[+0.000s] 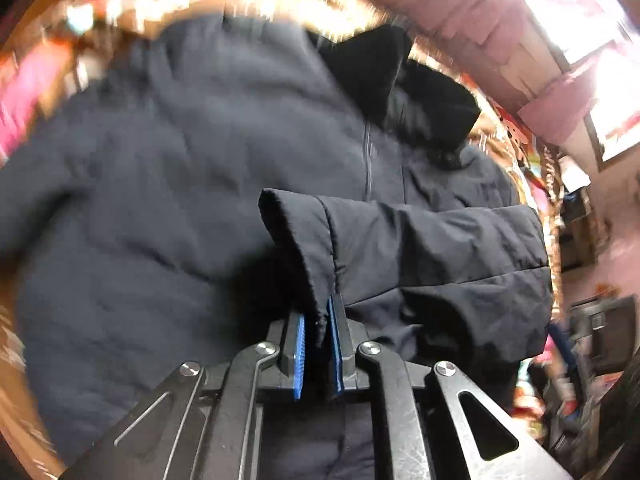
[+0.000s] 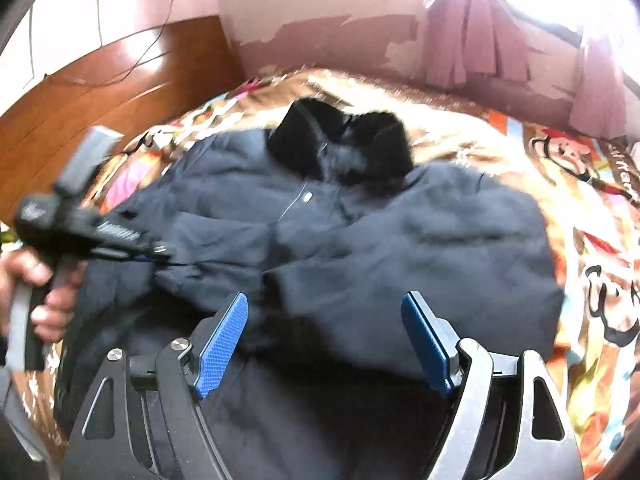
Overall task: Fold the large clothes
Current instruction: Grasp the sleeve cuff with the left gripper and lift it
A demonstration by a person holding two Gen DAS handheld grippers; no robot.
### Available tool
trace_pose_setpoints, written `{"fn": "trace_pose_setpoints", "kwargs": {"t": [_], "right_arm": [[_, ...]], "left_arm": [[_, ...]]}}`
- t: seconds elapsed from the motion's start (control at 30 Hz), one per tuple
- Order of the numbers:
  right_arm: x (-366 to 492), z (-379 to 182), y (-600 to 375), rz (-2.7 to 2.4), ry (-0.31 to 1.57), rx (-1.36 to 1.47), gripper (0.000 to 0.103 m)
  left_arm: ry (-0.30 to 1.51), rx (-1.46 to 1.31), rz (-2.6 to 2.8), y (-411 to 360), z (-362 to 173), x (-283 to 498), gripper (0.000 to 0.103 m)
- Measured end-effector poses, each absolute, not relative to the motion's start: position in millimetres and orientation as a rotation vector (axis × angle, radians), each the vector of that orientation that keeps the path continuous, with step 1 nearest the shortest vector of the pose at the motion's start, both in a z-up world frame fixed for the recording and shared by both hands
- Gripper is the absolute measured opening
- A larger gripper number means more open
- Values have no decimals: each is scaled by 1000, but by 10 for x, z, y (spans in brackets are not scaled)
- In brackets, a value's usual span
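A large dark navy padded jacket (image 2: pixel 360 232) with a black fur collar (image 2: pixel 344 148) lies front up on a bed. In the left wrist view the jacket (image 1: pixel 160 184) fills the frame. My left gripper (image 1: pixel 320 320) is shut on the cuff of a sleeve (image 1: pixel 400 248) and holds the sleeve across the jacket's front. It also shows in the right wrist view (image 2: pixel 156 254), held by a hand at the left. My right gripper (image 2: pixel 326 336) is open and empty, low over the jacket's lower part.
The bed has a colourful cartoon-print cover (image 2: pixel 580 208). A wooden headboard (image 2: pixel 100 92) stands at the left, a pink wall and a curtain (image 2: pixel 480 40) behind. Cluttered furniture (image 1: pixel 592 340) stands at the right in the left wrist view.
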State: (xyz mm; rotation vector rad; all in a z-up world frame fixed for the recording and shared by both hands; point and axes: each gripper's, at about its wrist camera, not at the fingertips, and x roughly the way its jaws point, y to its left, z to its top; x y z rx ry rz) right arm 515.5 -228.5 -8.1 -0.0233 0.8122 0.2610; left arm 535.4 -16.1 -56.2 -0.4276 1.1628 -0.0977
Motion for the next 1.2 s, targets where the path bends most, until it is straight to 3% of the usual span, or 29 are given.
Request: {"fn": "trace_pose_setpoints", "kwargs": {"t": [0.23, 0.5, 0.63, 0.93, 1.0, 1.03, 1.07, 1.2], "right_arm": [[5732, -180, -2205, 245, 872, 46, 75], [6053, -924, -1716, 201, 1044, -52, 75], [6056, -1135, -1546, 156, 1033, -136, 78], [6063, -1017, -1370, 79, 1018, -164, 81], [5984, -850, -1356, 101, 951, -96, 82], [5957, -770, -1307, 116, 929, -76, 83], [5939, -702, -1229, 128, 912, -70, 83], [5923, -555, -816, 207, 869, -88, 83]], "left_arm": [[1036, -312, 22, 204, -142, 5225, 9], [1089, -305, 98, 490, -631, 5385, 10], [1075, -335, 77, 540, -721, 5349, 13], [1062, -694, -10, 1163, -683, 5018, 25], [1027, -744, 38, 1421, -632, 4846, 45], [1007, -766, 82, 1581, -612, 4741, 72], [980, -790, 146, 1763, -599, 4622, 91], [966, -906, 365, 2469, -732, 4221, 93]]}}
